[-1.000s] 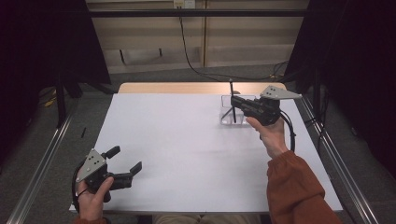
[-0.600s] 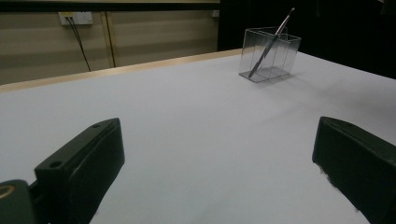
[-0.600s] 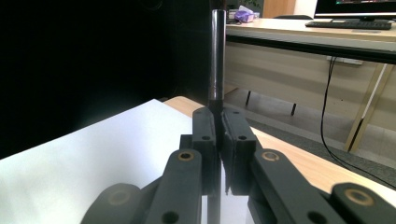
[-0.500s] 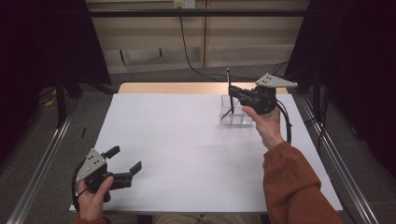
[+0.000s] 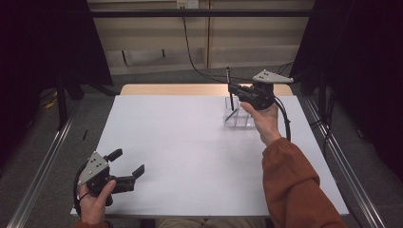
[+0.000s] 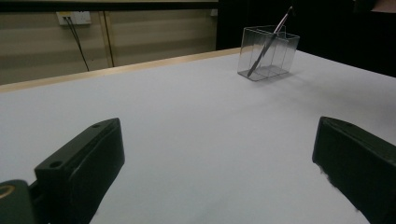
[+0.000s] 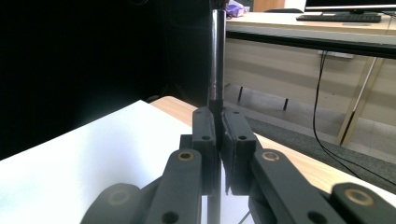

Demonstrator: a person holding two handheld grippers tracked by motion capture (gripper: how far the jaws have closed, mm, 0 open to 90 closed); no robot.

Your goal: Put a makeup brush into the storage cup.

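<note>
A clear plastic box point(image 5: 237, 118) stands at the back right of the white table point(image 5: 190, 142). A thin pen point(image 5: 231, 115) leans inside it, and both box point(image 6: 268, 51) and leaning pen point(image 6: 267, 42) appear far off in the left gripper view. My right gripper point(image 5: 232, 88) hovers above the box, shut on a black pen point(image 5: 228, 76) held upright. In the right gripper view its jaws point(image 7: 218, 140) pinch that dark pen point(image 7: 217, 60). My left gripper point(image 5: 127, 164) rests open near the front left corner, with nothing between its jaws point(image 6: 219, 172).
The table's wooden back edge point(image 5: 180, 89) borders a grey floor with metal rails point(image 5: 43, 166) on both sides. A black cable point(image 5: 190, 52) hangs from a wall socket behind the table. A desk with a keyboard point(image 7: 345, 17) stands far off.
My right gripper has risen and moved slightly back, lifting the upright black pen higher above the box. The left gripper has stayed still.
</note>
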